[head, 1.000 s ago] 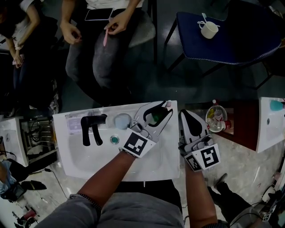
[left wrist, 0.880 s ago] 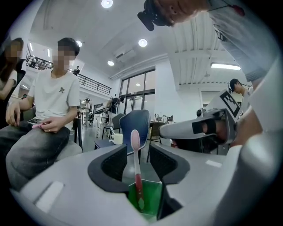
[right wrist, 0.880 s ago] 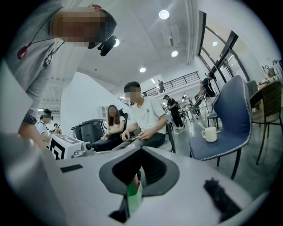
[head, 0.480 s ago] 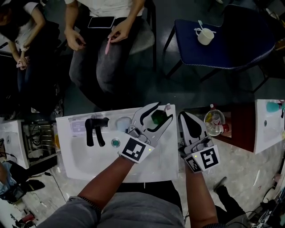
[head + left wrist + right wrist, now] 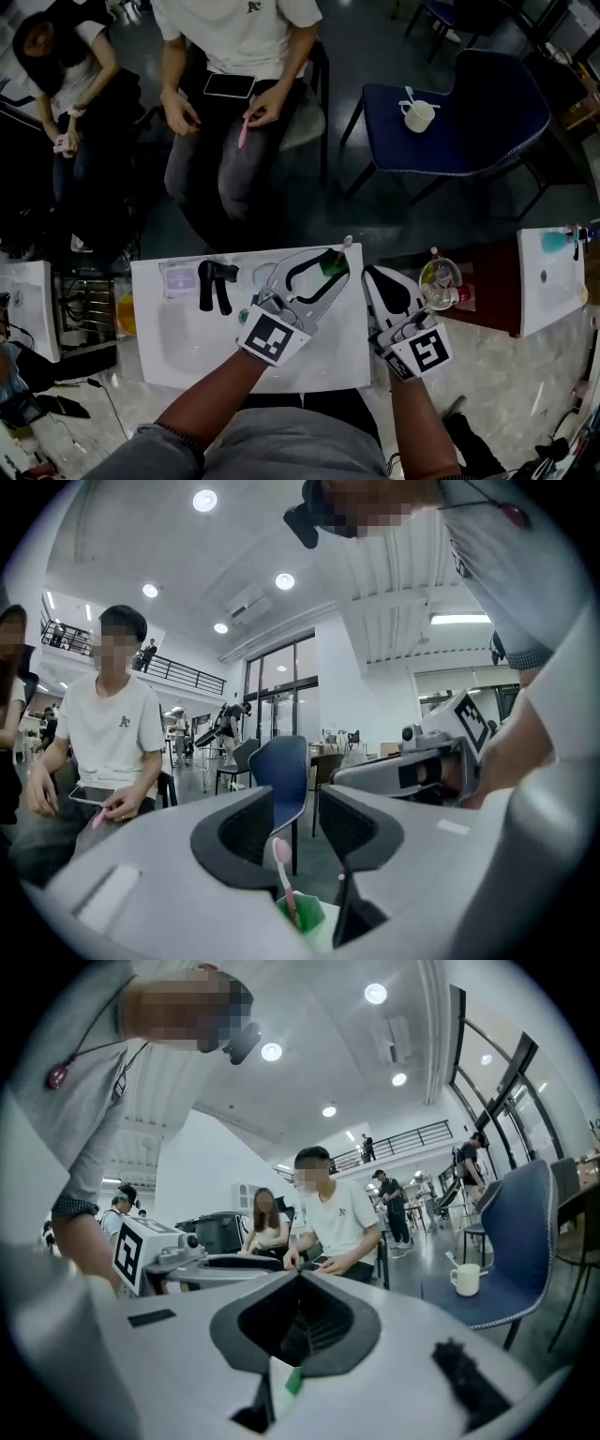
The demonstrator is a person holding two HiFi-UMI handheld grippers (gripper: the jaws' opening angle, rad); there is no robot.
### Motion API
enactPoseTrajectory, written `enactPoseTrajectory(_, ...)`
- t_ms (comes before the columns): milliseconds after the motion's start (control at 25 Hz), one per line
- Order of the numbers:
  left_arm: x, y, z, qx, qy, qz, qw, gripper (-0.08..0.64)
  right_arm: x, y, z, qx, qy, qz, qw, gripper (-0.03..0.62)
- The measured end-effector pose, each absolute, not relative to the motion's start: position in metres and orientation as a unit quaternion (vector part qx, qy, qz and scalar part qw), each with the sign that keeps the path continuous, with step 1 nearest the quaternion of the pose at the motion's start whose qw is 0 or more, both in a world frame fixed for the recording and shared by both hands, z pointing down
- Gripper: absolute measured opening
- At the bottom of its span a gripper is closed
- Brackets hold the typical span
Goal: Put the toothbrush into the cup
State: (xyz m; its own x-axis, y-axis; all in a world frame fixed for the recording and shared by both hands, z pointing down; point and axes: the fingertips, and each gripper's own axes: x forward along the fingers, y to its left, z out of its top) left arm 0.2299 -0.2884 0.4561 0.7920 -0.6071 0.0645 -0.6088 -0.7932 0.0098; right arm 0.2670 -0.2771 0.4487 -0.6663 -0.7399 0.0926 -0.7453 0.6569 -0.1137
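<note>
A pink toothbrush (image 5: pixel 281 860) stands head-up in the green cup (image 5: pixel 302 917) at the sink counter's far right corner (image 5: pixel 354 309). In the head view my left gripper (image 5: pixel 336 261) hovers over the green cup (image 5: pixel 328 267), and the brush tip (image 5: pixel 348 241) pokes out past it. Its jaws are apart and closing, and the pads touch nothing; the left gripper (image 5: pixel 295 801) sits above the brush head. My right gripper (image 5: pixel 371 273) is held just right of the counter edge. The right gripper (image 5: pixel 300 1277) has its jaws shut with nothing in them.
A black faucet (image 5: pixel 214 281) and drain (image 5: pixel 244 316) lie left of the cup. A low table with a glass of items (image 5: pixel 439 278) stands to the right. Beyond sit two people, one holding a pink brush (image 5: pixel 242 131), and a blue chair bears a white mug (image 5: pixel 419 114).
Both grippers have risen off the counter. The left jaws spread wider around the cup. The toothbrush stays standing in the cup.
</note>
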Motion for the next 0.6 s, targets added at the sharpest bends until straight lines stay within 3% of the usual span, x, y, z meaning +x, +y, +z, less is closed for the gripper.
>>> enactPoseTrajectory(600,0.213,-0.201,0.406,0.961,-0.272,0.037,0.032,0.084,0.243,-0.206,0.389,0.368,-0.927,0.068,0.028,0.014)
